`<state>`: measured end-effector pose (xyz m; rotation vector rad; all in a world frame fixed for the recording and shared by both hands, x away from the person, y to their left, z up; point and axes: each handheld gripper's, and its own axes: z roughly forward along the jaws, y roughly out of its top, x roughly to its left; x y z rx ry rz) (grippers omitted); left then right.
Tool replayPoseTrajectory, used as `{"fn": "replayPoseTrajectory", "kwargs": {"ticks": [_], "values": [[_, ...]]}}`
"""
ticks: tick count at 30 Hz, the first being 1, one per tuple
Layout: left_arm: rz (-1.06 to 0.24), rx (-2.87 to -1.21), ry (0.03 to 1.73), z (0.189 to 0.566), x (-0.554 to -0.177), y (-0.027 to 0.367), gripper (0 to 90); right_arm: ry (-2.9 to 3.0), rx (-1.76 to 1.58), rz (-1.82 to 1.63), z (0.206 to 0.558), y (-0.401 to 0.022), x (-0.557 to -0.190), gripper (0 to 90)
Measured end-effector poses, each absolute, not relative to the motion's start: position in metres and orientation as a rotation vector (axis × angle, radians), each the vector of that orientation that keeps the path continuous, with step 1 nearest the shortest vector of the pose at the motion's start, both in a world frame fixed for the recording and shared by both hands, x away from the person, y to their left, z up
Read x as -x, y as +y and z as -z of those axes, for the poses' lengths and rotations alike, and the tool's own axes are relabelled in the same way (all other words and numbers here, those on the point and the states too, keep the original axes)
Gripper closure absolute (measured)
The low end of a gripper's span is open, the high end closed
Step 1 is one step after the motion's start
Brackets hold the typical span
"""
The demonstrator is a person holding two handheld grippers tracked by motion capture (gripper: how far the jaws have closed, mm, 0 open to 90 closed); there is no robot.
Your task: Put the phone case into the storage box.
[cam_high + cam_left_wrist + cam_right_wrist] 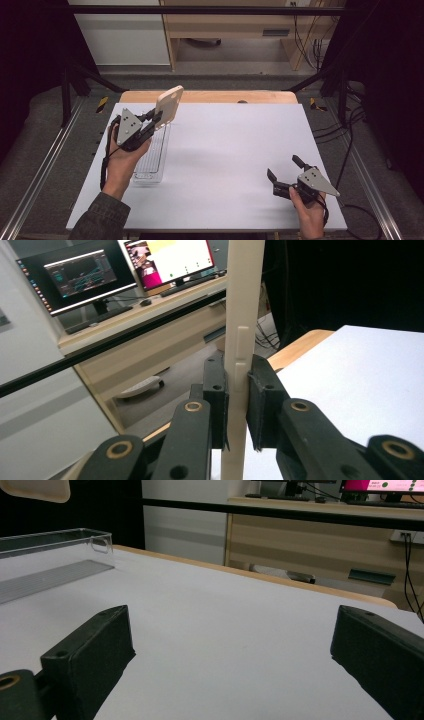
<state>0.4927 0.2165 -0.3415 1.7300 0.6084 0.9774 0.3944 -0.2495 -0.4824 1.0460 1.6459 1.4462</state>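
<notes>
The left gripper (pixel 150 121) is holding a cream phone case (pixel 169 106) aloft at about ten o'clock on the white table (pixel 230 150), its jaws pinched tight on the case's thin edge, right beside the side-button cutouts, as the left gripper view is showing (pixel 243 340). The case is standing tilted, hanging above the far end of a clear plastic tray (pixel 152 155) that is lying lengthwise beneath the hand. The likely step is setting the case into that tray, and doing it well probably means turning the case flat and lining its long side up with the tray's long axis while lowering slowly, since the grip is sitting on a narrow rim and the flexible shell could twist or slip out. Letting go should wait until the case is resting on the ribbed floor. The right gripper (pixel 287 175) is waiting at about four o'clock with its jaws spread wide and gripping nothing, well apart from the tray. The tray's walls are low but see-through, so they are easy to clip. The tray is lying near the table's nine o'clock edge, while bare surface is stretching from the centre toward three o'clock, giving free room for any repositioning.
</notes>
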Motion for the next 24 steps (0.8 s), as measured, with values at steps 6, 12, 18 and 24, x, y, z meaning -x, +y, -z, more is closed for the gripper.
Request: {"fn": "replayPoseTrajectory", "kwargs": {"ticks": [6, 12, 18, 24], "values": [[-0.981, -1.690, 0.648, 0.336, -0.500, 0.232, 79.5, 1.649, -1.023, -1.431, 0.483, -0.247, -0.395, 3.3], [-0.933, -1.659, 0.706, 0.337, -0.507, 0.249, 79.6, 1.652, -1.011, -1.420, 0.483, -0.245, -0.395, 3.3], [-0.936, -1.643, 0.736, 0.341, -0.516, 0.261, 79.6, 1.652, -1.009, -1.414, 0.483, -0.246, -0.396, 3.3], [-0.932, -1.644, 0.754, 0.344, -0.519, 0.267, 79.5, 1.649, -1.002, -1.411, 0.483, -0.246, -0.395, 3.3]]}}
